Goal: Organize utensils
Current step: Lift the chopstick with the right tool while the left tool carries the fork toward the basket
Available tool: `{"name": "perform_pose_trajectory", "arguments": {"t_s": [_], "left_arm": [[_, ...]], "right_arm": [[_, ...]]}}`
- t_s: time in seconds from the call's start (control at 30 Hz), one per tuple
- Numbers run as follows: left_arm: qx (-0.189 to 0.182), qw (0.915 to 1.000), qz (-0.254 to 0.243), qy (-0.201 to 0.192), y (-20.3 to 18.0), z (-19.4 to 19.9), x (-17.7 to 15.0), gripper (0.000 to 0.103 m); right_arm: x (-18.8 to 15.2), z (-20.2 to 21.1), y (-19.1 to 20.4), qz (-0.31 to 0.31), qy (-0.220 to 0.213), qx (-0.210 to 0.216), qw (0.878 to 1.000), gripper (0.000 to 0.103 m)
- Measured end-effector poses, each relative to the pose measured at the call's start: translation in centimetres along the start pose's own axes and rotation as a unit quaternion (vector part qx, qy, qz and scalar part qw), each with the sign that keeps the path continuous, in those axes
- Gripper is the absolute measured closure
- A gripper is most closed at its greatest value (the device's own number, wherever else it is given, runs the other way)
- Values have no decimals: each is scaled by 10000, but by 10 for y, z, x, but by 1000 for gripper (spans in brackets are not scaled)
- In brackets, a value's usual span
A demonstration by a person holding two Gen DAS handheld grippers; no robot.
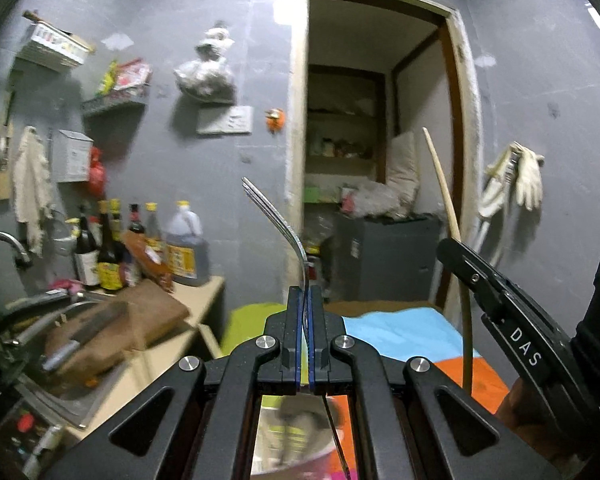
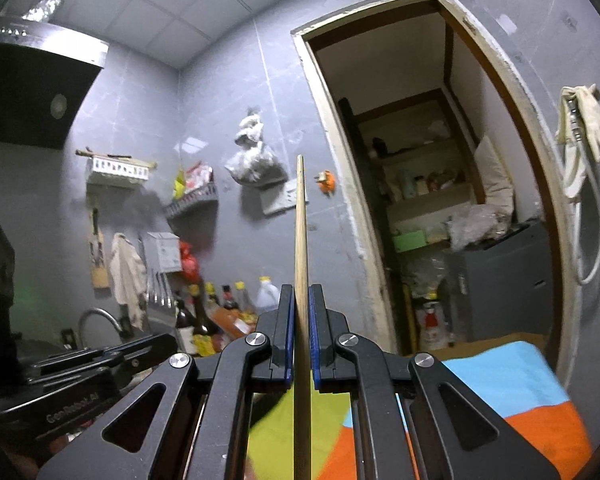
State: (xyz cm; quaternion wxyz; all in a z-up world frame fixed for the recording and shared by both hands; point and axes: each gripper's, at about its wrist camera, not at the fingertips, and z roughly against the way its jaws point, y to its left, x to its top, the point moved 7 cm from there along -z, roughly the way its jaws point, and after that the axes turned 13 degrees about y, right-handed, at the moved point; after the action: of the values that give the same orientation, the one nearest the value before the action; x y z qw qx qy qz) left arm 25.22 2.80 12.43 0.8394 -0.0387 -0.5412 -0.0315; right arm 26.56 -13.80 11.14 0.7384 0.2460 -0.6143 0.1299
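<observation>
Above a cloth of green, blue and orange patches, two hand-held grippers are each carrying a utensil upright. Nearest the lens, the left gripper is clamping its blue pads on the handle of a metal fork, whose long axis is running up and away from the jaws, tines curving toward the left. Just to its right, the right gripper is pinching a wooden chopstick that is standing almost vertical, its lower length passing down between the fingers toward the cloth. Neither utensil is resting on anything; both are riding clear of the cloth, well apart from each other. Where they should be sorted to is not showing in these views, though a blurred container appears to be sitting directly beneath the left gripper. Beyond, sauce bottles are crowding a countertop, and an open doorway is revealing pantry shelves.
</observation>
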Motion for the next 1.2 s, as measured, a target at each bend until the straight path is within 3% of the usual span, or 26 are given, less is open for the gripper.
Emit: {"name": "perform_pose_trajectory", "arguments": {"t_s": [0.27,0.43,0.83,1.2], "left_arm": [[654,9972,331,-155,69,12,-2,103],[898,9946,471,-199,94,4,-13,103],[1232,9902,605,-254,120,-23,-37,103],[1145,9901,793,-184,125,-38,-50,103]], "right_arm": [[-4,-34,45,-142,-47,454,9989,98],[-19,-53,57,-231,-65,401,9989,98],[-42,-71,60,-99,-277,23,9996,98],[-54,-81,62,80,-302,-185,9993,98]]}}
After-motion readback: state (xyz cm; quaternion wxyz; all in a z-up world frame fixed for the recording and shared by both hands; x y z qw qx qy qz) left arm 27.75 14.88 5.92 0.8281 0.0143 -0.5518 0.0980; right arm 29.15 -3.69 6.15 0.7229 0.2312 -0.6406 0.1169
